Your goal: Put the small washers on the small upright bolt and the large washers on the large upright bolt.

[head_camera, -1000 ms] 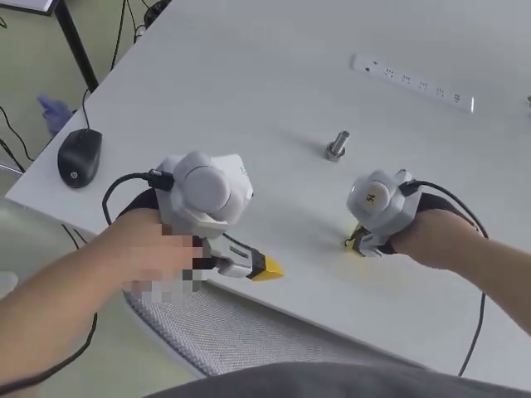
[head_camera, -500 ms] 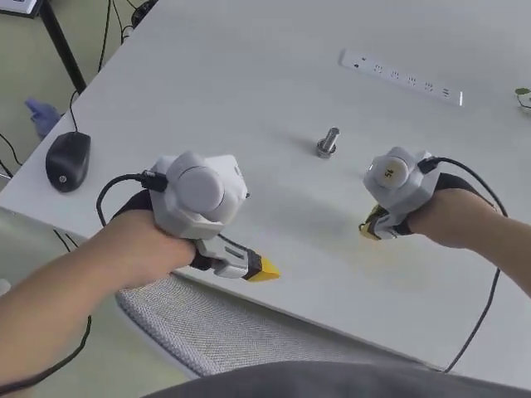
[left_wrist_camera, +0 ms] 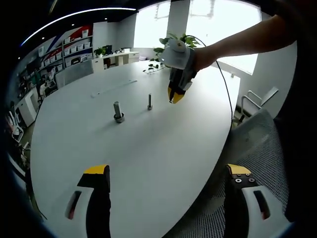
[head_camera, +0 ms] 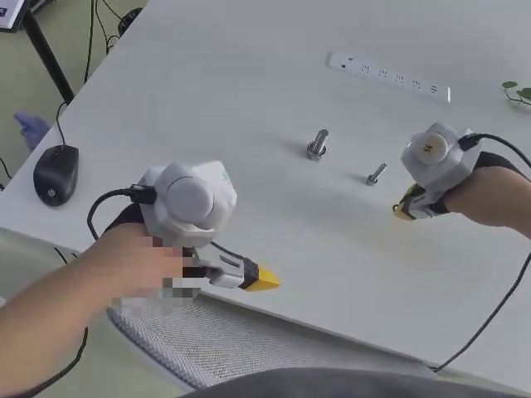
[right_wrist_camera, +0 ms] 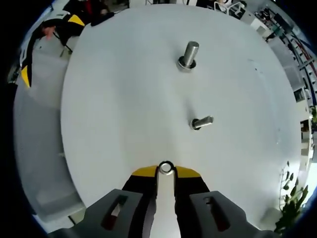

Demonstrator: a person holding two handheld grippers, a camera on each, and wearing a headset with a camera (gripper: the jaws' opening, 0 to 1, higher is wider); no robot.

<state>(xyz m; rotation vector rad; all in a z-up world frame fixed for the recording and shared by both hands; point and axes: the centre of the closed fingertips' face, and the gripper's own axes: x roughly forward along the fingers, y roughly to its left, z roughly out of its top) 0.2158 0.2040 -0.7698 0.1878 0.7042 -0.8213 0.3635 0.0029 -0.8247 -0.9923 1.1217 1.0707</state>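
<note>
Two steel bolts stand on the white table [head_camera: 249,108]: the large bolt [head_camera: 316,143] [left_wrist_camera: 117,111] [right_wrist_camera: 188,54] and, to its right, the small bolt [head_camera: 376,174] [left_wrist_camera: 149,101] [right_wrist_camera: 202,122]. My right gripper [head_camera: 408,209] [right_wrist_camera: 166,171] hovers just right of the small bolt, jaws shut on a small metal washer [right_wrist_camera: 166,168] at their tips. It also appears in the left gripper view as the right gripper [left_wrist_camera: 174,95]. My left gripper [head_camera: 259,279] [left_wrist_camera: 166,171] hangs over the table's near edge, jaws wide open and empty.
A white power strip [head_camera: 388,76] lies at the back of the table. A black mouse [head_camera: 51,170] sits at the left edge. A grey mesh chair [head_camera: 224,340] is under the near edge. Plant leaves [head_camera: 518,91] show far right.
My right gripper has lifted and moved right and away from me, uncovering the small bolt it hid before. The left gripper stays at the near edge. The head camera shifted.
</note>
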